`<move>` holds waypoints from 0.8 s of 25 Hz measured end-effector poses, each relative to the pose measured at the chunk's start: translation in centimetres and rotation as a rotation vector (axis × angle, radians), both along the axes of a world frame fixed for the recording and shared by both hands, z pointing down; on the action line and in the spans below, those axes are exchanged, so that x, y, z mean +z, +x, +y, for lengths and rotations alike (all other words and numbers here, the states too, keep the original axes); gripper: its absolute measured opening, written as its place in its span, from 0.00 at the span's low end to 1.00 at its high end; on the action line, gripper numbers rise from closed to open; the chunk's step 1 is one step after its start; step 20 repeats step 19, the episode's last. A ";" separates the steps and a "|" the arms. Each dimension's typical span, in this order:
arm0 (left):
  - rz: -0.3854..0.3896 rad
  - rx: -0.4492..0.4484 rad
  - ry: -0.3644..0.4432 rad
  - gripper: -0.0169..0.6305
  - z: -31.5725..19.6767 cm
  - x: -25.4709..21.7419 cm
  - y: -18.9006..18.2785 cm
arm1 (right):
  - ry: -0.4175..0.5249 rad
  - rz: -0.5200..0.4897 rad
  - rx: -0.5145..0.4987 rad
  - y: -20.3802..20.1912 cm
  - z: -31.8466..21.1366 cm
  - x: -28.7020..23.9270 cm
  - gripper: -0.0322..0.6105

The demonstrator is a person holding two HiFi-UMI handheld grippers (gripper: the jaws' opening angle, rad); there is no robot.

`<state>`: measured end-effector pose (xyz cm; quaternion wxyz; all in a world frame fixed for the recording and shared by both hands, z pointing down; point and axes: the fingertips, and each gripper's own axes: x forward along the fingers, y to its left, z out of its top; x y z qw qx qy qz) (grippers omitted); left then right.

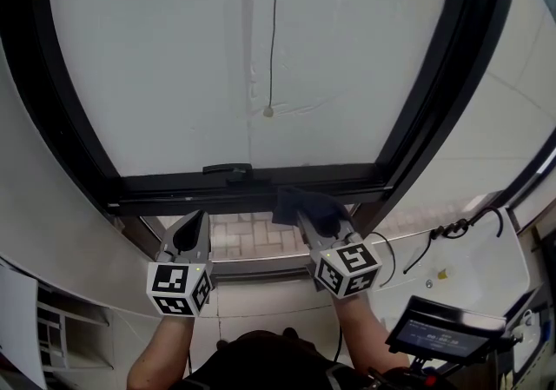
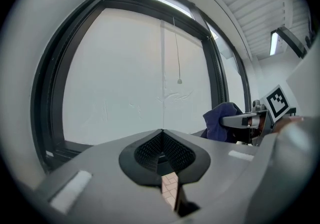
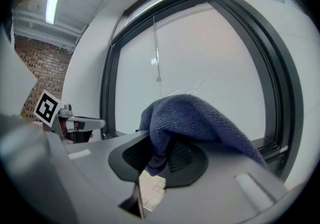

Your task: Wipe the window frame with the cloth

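Observation:
The black window frame (image 1: 252,184) runs round a pane covered by a white blind (image 1: 243,49). Its bottom rail lies just ahead of both grippers. My right gripper (image 1: 309,218) is shut on a dark blue cloth (image 1: 306,204), and the bunched cloth rests against the bottom rail near the right corner. In the right gripper view the cloth (image 3: 200,118) drapes over the jaws of the right gripper (image 3: 161,154) and hides their tips. My left gripper (image 1: 195,221) hovers just below the rail, left of the cloth, shut with nothing in it. In the left gripper view the left gripper (image 2: 161,134) shows closed pads.
A blind cord with a small pull (image 1: 268,110) hangs at mid-pane. A black latch (image 1: 228,170) sits on the bottom rail. A white sill with a black cable (image 1: 447,228) and a small screen (image 1: 443,336) lie at the lower right. White shelving (image 1: 61,327) stands at the lower left.

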<state>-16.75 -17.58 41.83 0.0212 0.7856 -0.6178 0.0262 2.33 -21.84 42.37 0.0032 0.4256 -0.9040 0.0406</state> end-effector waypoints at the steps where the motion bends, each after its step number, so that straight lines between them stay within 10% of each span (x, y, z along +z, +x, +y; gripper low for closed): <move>1: 0.004 0.000 -0.001 0.02 0.2 0.0 -0.1 | -0.003 0.000 -0.003 -0.1 0.1 0.1 0.15; 20: -0.001 0.037 -0.026 0.02 1.4 0.9 0.9 | -0.028 -0.001 -0.010 -0.9 1.0 0.8 0.15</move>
